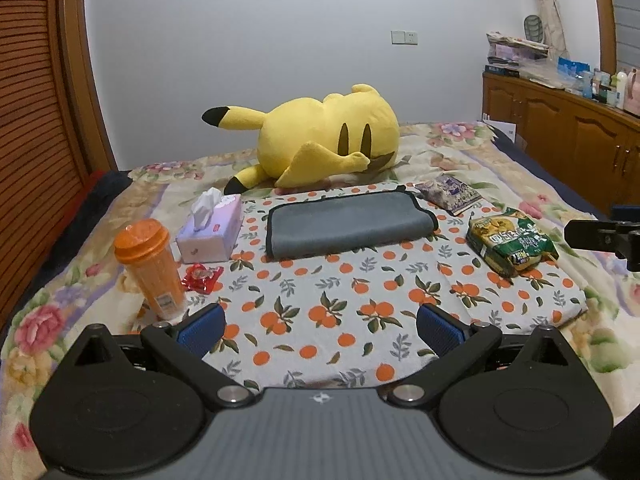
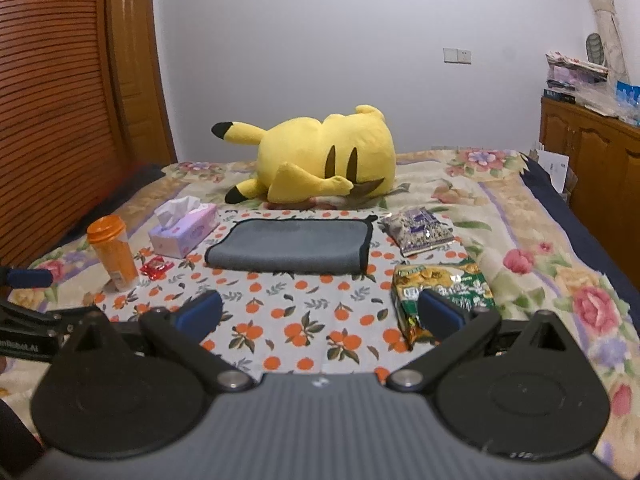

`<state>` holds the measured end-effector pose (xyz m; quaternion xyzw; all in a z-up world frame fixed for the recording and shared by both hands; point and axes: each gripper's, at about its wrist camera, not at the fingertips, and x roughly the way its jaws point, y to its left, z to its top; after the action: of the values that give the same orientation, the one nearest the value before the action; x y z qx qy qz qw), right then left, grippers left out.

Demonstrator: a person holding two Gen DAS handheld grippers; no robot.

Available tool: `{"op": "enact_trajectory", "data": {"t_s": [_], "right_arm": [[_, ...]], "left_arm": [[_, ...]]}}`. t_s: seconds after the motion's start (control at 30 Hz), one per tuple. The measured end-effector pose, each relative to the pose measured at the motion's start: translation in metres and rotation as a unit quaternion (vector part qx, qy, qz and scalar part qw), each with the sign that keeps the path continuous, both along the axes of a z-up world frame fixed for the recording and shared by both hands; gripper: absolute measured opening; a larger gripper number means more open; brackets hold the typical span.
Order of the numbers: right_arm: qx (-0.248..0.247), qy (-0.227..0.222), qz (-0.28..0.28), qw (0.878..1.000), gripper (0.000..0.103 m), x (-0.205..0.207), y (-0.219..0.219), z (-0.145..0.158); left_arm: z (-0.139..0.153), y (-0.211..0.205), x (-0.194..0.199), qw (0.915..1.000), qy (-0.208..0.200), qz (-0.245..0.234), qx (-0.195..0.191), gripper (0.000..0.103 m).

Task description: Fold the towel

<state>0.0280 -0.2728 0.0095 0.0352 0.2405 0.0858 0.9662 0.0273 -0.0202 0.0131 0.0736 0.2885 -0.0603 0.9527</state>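
Observation:
A grey towel (image 1: 348, 226) with black trim lies folded into a flat rectangle on the orange-print cloth (image 1: 320, 312) on the bed; it also shows in the right wrist view (image 2: 290, 250). My left gripper (image 1: 320, 326) is open and empty, hovering above the cloth well short of the towel. My right gripper (image 2: 320, 314) is open and empty, also short of the towel, with its right finger over a green snack bag (image 2: 440, 292). The right gripper's tip shows at the right edge of the left wrist view (image 1: 600, 236).
A yellow plush toy (image 1: 320, 140) lies behind the towel. A tissue box (image 1: 210, 232), an orange bottle (image 1: 150, 266) and a red wrapper (image 1: 202, 278) stand left. A purple packet (image 1: 448, 192) and the green snack bag (image 1: 510, 242) lie right. A wooden cabinet (image 1: 560, 136) stands far right.

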Motion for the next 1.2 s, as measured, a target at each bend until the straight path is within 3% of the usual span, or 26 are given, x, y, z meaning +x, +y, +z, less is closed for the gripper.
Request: {"op": "enact_trajectory", "data": {"t_s": [0.83, 1.2], "right_arm": [[-0.006, 0.031, -0.002, 1.0, 0.103, -0.012, 0.019, -0.04], [-0.02, 0.03, -0.007, 0.999, 0.103, -0.012, 0.021, -0.046]], "left_arm": [[-0.057, 0.006, -0.002, 0.9993, 0.034, 0.015, -0.006, 0.103], [-0.063, 0.014, 0.003, 0.9988, 0.034, 0.025, -0.023, 0.103]]}}
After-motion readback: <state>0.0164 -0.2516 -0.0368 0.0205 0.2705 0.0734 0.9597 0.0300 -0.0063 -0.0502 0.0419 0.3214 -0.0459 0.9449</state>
